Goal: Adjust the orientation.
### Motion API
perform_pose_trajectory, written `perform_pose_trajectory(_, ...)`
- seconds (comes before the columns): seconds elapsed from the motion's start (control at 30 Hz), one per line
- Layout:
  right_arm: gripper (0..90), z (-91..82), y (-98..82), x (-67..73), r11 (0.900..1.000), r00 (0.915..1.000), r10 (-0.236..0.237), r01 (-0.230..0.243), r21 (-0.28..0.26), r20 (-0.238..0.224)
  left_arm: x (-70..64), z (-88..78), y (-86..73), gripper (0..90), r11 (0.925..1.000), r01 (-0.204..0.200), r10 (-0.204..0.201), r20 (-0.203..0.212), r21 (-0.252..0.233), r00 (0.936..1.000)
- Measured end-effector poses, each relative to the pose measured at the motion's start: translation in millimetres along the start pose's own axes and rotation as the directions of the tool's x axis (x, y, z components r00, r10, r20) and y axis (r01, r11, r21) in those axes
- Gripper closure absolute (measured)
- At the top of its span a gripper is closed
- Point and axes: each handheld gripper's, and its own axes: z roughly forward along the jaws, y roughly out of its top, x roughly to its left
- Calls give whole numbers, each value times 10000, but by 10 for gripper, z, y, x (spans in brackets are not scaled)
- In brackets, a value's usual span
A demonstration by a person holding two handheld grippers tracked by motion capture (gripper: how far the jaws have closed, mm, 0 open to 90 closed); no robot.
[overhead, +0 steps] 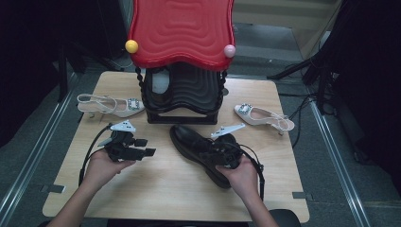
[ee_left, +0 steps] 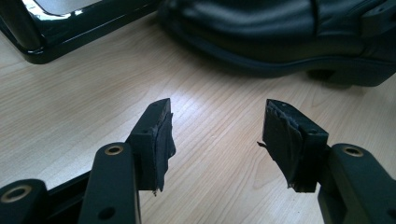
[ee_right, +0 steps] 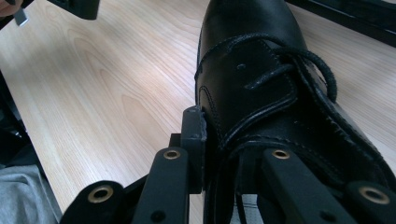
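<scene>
A black lace-up leather shoe (overhead: 189,142) lies on the wooden table (overhead: 156,189), toe pointing to the far left. My right gripper (overhead: 218,152) is shut on its collar near the heel. In the right gripper view, one jaw presses the shoe's (ee_right: 252,60) outer side and the other reaches into its opening, so the right gripper (ee_right: 222,140) pinches the wall. My left gripper (overhead: 145,147) is held left of the shoe, open. In the left gripper view nothing lies between the jaws of the left gripper (ee_left: 217,135), and the shoe's sole (ee_left: 280,51) lies ahead of it.
A black stand (overhead: 182,101) with a red wavy top (overhead: 182,28) rises at the table's back centre, with a yellow ball (overhead: 132,46) and a pink ball (overhead: 230,50) at its corners. One white slingback heel (overhead: 111,105) lies to its left, another (overhead: 265,117) to its right.
</scene>
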Motion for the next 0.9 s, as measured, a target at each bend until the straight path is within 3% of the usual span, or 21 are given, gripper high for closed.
perform_pose_trajectory(0.3,790,195,89,79,10000,9999,-30,29,-81,-147,-45,74,6,451,9999,-123,123,1,-14,9999)
perform_pose_trajectory(0.4,774,212,70,94,9999,9998,-104,103,-59,-171,-69,80,11,540,9995,-273,273,4,-128,9996)
perform_pose_trajectory(0.47,705,184,59,83,10000,9995,-80,78,-49,-321,-74,81,16,652,9994,-276,276,22,-230,9996)
perform_pose_trajectory(0.5,705,184,59,83,10000,9995,-80,78,-49,-321,-75,79,18,652,9994,-268,269,25,-239,9996)
perform_pose_trajectory(0.53,687,117,33,75,9997,9989,-202,196,-132,-429,-77,75,22,732,9993,-244,245,14,-287,9997)
perform_pose_trajectory(0.63,692,19,0,56,9991,9983,-271,254,-340,-518,-83,66,37,796,9991,-145,151,157,-400,9998)
perform_pose_trajectory(0.67,728,-84,-30,11,9980,9974,-239,198,-602,-679,-100,76,59,858,9992,-195,200,143,-351,9997)
perform_pose_trajectory(0.77,754,-158,-48,-27,9975,9986,-261,229,-668,-464,-122,103,93,890,9993,-293,298,213,-222,9993)
perform_pose_trajectory(0.83,827,-291,-52,-107,9940,9995,-87,52,-1097,-315,-138,135,126,889,9994,-286,291,255,-201,9992)
perform_pose_trajectory(0.9,871,-334,-35,-148,9938,9998,-175,161,-1102,-122,-146,166,162,889,9993,-368,370,240,-90,9990)
